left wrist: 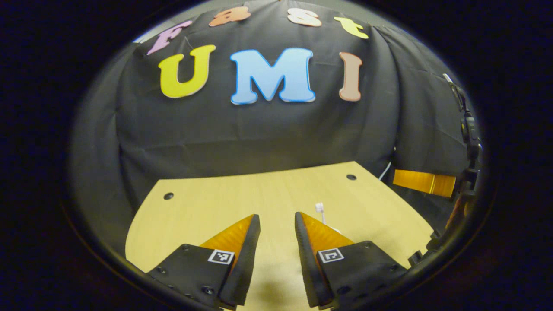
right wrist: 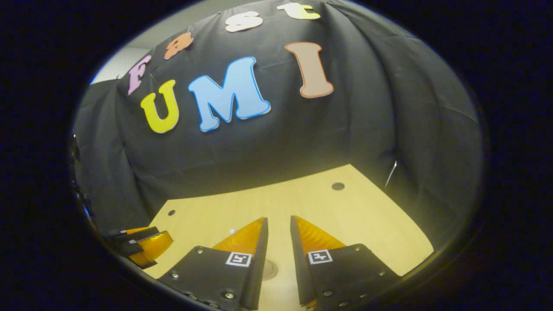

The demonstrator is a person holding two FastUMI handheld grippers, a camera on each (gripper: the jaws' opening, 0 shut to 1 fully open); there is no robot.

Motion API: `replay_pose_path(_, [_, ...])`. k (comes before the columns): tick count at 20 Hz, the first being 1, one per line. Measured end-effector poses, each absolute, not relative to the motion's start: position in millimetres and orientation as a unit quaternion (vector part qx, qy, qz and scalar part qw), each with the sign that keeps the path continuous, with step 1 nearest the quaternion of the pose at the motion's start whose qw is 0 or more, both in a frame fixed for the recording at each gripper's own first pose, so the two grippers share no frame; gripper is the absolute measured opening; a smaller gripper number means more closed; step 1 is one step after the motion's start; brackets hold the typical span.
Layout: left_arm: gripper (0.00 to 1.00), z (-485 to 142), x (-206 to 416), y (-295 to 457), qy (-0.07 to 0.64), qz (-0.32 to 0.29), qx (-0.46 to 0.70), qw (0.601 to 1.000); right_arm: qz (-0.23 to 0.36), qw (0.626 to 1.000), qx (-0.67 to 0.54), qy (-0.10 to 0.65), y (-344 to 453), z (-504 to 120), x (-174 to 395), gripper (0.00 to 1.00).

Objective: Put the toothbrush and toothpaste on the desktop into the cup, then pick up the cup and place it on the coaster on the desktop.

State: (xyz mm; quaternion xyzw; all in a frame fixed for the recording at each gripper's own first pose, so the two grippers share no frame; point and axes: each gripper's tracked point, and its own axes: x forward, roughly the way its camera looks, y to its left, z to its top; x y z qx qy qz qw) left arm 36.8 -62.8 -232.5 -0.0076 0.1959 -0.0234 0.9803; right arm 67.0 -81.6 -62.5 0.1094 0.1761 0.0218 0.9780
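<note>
Tongs first: the left tongs (left wrist: 278, 224) sit low over the tabletop (left wrist: 216, 203) with a moderate gap between the fingers and nothing between them. The right tongs (right wrist: 279, 229) are likewise raised over the tabletop, fingers slightly apart, gripping nothing. In the left gripper view the right tongs also appear at the far right edge; in the right gripper view the left tongs appear at the lower left edge.

Tabletop: pale wood, with small dark holes near its back corners and the booth's black cloth wall behind it.

Task items, largest to smallest:
- Cup: not identified in either view. Its position cannot be stated.
- Coaster: a faint round mark (right wrist: 270, 270) lies on the tabletop between the right fingers in the right gripper view. It may be the coaster, but it is mostly hidden, and this cannot be confirmed.
- Toothpaste: not identified.
- Toothbrush (left wrist: 320, 208): a small white head and thin handle lie flat on the tabletop just beyond the tip of the right-hand finger in the left gripper view.

Status, as a judgement: no step is complete. The toothbrush is still on the tabletop and ungripped, and both tongs are free. Remaining: load toothbrush and toothpaste into the cup, then lift the cup onto the coaster. The left tongs are nearest the toothbrush and appear best placed to take it.
</note>
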Motion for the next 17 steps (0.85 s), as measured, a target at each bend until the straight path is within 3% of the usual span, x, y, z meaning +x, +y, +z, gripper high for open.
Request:
replay_pose_path(7, [0.55, -228, 45, -54, 0.086, 0.039, -0.039, 0.995, 0.037, 0.995, 0.061, 0.069, -71, 19, 62, 0.33])
replay_pose_path(9, [0.55, -221, 43, -52, 0.056, 0.055, -0.047, 0.996, 0.033, 0.997, 0.041, 0.048, -66, 33, 64, 0.28])
replay_pose_path(10, [0.55, -215, 41, -53, 0.039, 0.059, -0.051, 0.996, 0.032, 0.998, 0.031, 0.043, -65, 34, 64, 0.33])
replay_pose_path(13, [0.55, -200, 26, -46, 0.028, 0.068, -0.043, 0.996, 0.04, 0.998, 0.023, 0.049, -58, 30, 61, 0.28])
replay_pose_path(15, [0.55, -192, 19, -34, 0.026, 0.078, -0.035, 0.996, 0.045, 0.997, 0.019, 0.057, -53, 25, 60, 0.33])
replay_pose_path(17, [0.55, -187, 12, -28, 0.024, 0.082, -0.039, 0.996, 0.051, 0.997, 0.016, 0.064, -48, 22, 61, 0.28])
